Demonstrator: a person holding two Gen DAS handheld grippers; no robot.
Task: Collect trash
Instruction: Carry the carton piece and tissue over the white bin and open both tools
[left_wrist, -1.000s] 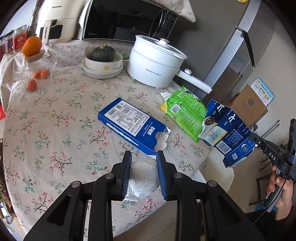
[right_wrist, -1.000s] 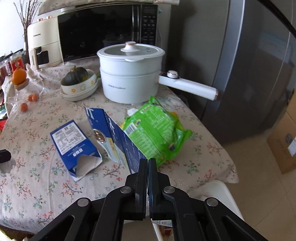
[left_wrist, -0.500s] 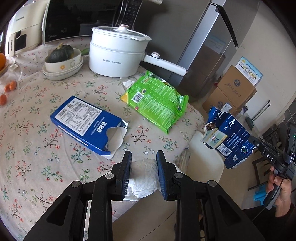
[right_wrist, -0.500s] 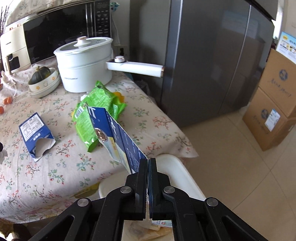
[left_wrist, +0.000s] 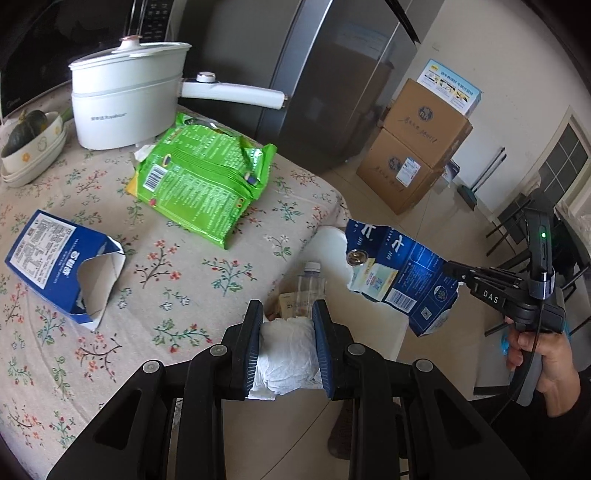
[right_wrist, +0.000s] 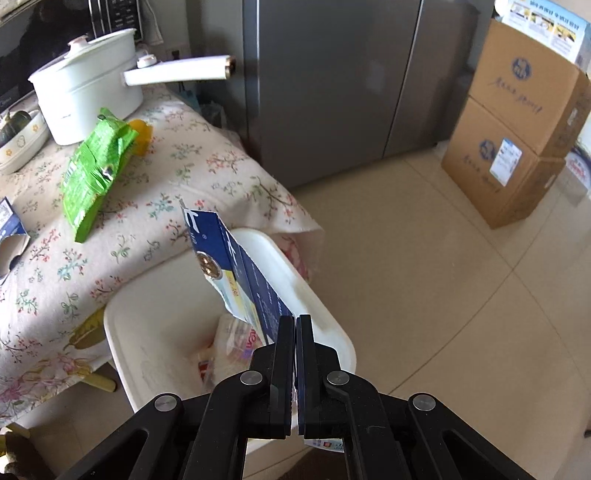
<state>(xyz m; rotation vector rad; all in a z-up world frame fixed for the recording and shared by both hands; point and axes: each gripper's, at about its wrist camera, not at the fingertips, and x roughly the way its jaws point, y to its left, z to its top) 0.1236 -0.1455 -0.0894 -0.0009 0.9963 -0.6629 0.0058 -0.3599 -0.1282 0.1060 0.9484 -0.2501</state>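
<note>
Left gripper clamps tissue; right gripper clamps carton.

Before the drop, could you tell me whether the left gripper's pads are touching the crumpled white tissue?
Touching: in the left wrist view, the left gripper pinches the crumpled white tissue from both sides.

Left gripper clamps a crumpled tissue beside the floral table, while the right gripper holds a torn blue carton.
</note>
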